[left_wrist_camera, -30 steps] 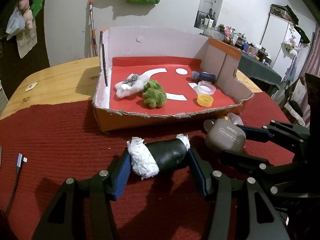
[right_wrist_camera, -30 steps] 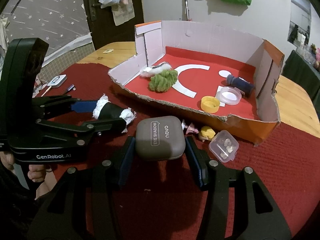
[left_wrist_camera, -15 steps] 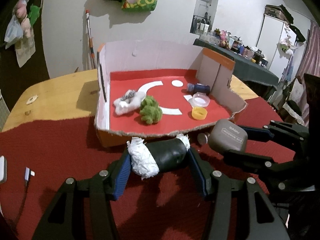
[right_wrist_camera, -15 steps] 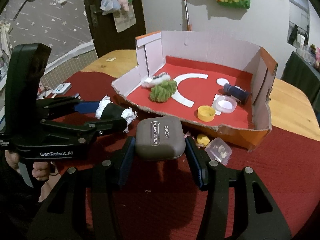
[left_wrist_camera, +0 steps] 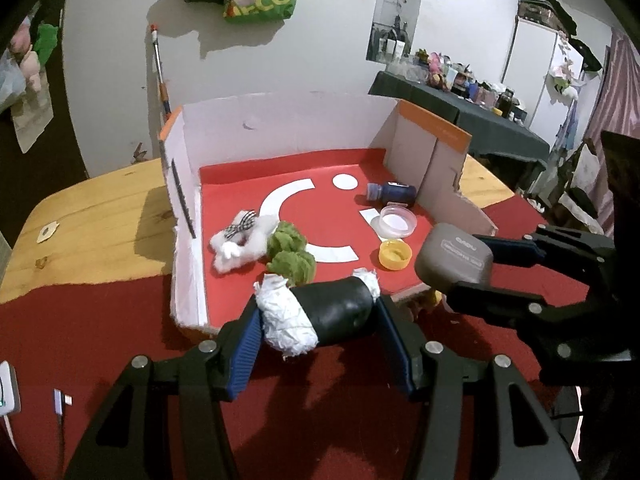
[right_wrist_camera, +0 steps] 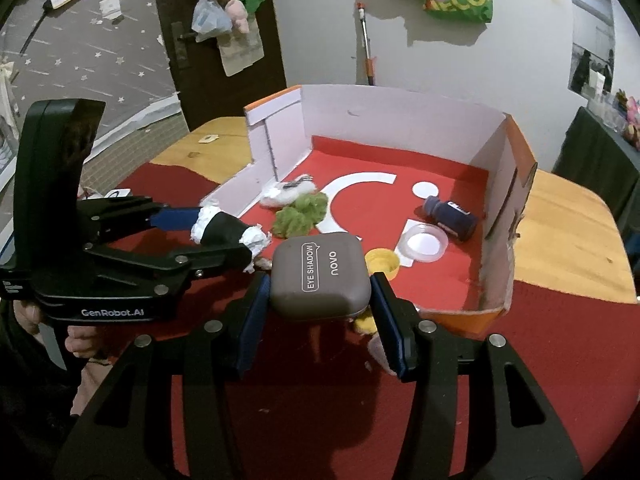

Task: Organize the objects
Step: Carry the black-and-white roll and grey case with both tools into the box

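Observation:
My left gripper is shut on a black roll with white paper ends, held above the front edge of the cardboard box. It also shows in the right wrist view. My right gripper is shut on a grey eye-shadow case, held above the box's front edge; the case also shows in the left wrist view. The box's red floor holds a white plush, a green plush, a blue bottle, a clear lid and a yellow cap.
The box stands on a wooden table partly covered by a red cloth. A small yellow item and a clear container lie on the cloth under my right gripper. A cable plug lies at the left.
Both grippers have risen and moved forward with their objects, from over the cloth to above the box's front edge.

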`<state>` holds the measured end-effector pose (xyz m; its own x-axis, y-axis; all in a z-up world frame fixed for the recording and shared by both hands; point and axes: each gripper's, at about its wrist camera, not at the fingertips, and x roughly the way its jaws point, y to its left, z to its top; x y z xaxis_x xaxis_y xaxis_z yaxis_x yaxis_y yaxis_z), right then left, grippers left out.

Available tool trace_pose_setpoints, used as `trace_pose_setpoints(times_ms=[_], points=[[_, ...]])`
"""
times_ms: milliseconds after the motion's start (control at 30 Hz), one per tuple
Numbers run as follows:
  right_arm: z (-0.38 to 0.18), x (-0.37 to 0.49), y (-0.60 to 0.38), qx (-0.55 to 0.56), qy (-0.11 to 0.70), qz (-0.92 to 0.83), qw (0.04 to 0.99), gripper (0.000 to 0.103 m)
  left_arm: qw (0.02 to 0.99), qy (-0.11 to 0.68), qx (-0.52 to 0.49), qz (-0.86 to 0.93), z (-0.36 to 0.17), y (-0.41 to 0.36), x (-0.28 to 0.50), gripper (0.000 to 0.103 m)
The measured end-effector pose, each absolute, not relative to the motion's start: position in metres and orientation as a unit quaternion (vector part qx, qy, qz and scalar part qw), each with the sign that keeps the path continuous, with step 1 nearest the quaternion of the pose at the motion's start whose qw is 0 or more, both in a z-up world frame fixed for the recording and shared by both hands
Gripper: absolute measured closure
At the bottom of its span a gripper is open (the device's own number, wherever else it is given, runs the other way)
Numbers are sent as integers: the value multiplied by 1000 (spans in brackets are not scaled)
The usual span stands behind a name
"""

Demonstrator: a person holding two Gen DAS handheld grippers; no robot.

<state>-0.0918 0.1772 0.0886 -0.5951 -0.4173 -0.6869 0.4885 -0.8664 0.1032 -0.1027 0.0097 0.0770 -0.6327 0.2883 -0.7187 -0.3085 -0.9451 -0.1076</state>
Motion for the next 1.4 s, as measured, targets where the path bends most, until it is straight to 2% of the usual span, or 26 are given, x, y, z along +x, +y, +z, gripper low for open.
trace_pose_setpoints(times_ms=[733,1400], points=[[74,-149,176,404,40,-880,247,54,206,19,-461,863,53,14,-148,45],[54,-179,170,439,7,-859,264,54,168,54,-451,875,46,20,-163,45]])
